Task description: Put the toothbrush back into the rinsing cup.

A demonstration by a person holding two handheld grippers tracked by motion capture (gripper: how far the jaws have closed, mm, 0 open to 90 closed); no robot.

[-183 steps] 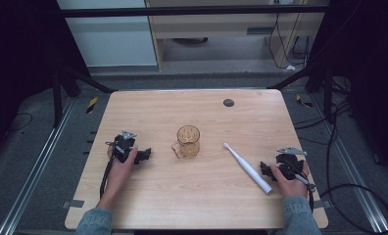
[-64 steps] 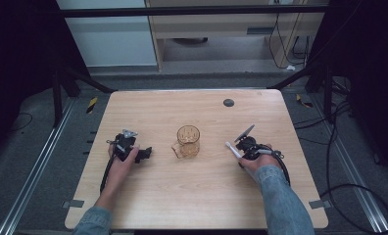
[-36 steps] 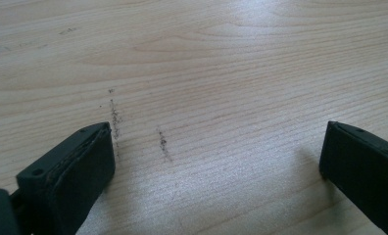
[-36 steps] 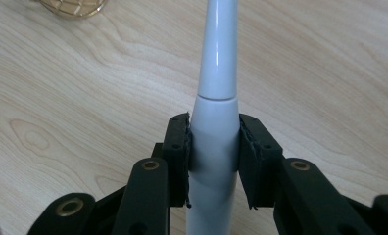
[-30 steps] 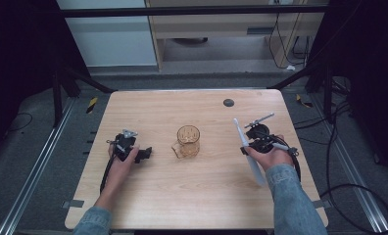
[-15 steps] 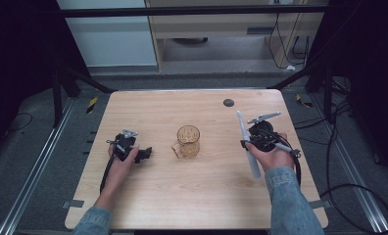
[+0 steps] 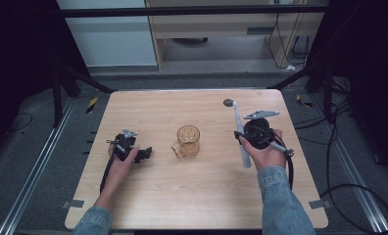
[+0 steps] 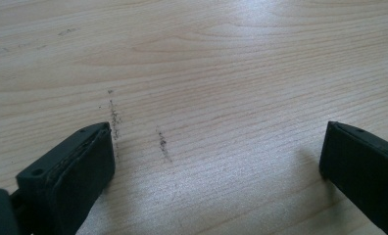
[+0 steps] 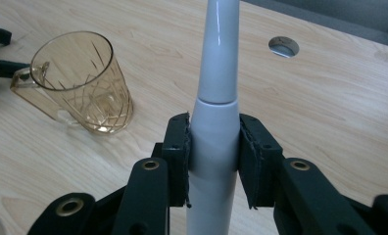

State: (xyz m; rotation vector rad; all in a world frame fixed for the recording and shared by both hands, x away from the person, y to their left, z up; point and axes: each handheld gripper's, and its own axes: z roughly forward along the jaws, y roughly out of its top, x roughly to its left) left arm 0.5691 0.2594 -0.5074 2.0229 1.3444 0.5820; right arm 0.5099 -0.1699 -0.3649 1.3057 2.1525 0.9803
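The right gripper [image 9: 212,161] has its fingers [image 9: 177,159] clenched around the thick body of a long white plastic electric toothbrush [image 9: 215,93], gripping it just below the joint where the slimmer neck begins, so the heavier handle stays steady while the head end points forward. In the high view the toothbrush [image 7: 240,134] hangs above the right part of the pale wooden table [image 7: 148,196], lifted clear and well apart from the amber cut-glass mug with a handle [image 7: 187,142] at the centre, probably its destination. The left gripper [image 7: 127,148] rests on the table with its fingers [image 8: 79,166] released and spread wide, grasping nothing, seemingly parked until needed.
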